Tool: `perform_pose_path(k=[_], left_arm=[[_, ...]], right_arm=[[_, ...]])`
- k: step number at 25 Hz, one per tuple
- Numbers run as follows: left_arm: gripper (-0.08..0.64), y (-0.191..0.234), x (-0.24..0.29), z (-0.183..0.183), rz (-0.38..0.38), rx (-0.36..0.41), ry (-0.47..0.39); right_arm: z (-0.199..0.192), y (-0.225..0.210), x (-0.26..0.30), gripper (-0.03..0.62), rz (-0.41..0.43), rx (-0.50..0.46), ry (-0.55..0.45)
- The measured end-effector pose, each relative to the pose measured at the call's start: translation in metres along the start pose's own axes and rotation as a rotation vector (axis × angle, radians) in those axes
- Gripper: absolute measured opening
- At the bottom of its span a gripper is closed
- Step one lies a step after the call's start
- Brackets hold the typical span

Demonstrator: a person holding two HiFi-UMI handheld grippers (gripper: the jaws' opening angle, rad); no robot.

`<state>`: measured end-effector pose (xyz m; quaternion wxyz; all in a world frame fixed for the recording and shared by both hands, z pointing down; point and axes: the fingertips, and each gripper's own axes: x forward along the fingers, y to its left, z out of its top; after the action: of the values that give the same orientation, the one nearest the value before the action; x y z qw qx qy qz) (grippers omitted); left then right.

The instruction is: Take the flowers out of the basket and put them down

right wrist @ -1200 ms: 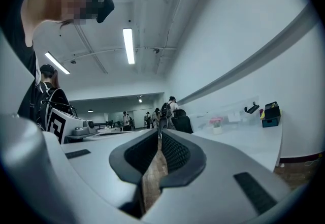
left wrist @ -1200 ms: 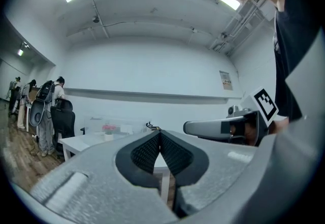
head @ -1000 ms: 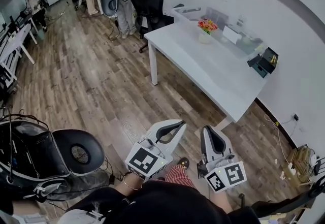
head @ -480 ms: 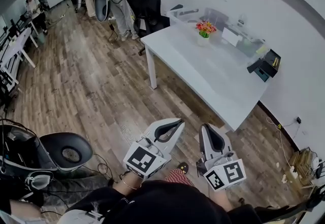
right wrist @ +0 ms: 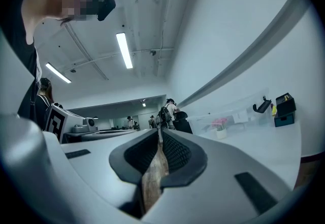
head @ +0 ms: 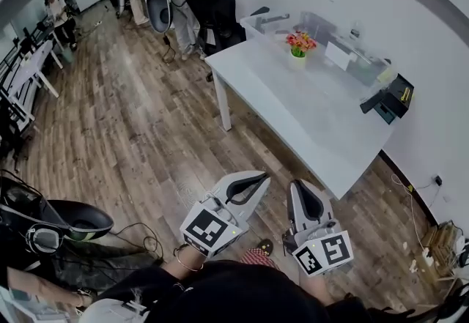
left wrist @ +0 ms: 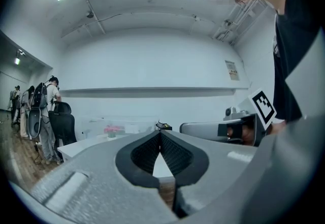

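Black chair (head: 76,220) dropped behind me, walking to table (head: 293,113); flowers (head: 300,41) still far; left tongs (head: 256,181), right tongs (head: 299,190) shut, empty.

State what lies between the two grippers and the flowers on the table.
Head view: from the left gripper and right gripper, a strip of wooden floor, then bare white table, up to the flowers.

The flowers (head: 300,41) stand at the far end of the table (head: 315,116), a chair (head: 218,12) behind it.
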<state>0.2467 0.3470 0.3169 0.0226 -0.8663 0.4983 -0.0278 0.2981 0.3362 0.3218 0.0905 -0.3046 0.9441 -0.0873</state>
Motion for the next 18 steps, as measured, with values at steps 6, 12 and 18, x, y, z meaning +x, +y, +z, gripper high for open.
perform_pose_path(k=[6, 12, 18], left_arm=[[0.003, 0.001, 0.022, 0.001, -0.007, 0.017, 0.002], [0.003, 0.008, 0.053, 0.003, -0.014, 0.015, 0.005], [0.003, 0.007, 0.088, 0.005, -0.028, 0.020, -0.007]], right_arm=[[0.000, -0.020, 0.005, 0.029, 0.004, 0.009, 0.004], [0.008, -0.045, 0.016, 0.029, 0.010, 0.009, 0.001], [0.013, -0.076, 0.019, 0.029, 0.011, 0.005, 0.005]])
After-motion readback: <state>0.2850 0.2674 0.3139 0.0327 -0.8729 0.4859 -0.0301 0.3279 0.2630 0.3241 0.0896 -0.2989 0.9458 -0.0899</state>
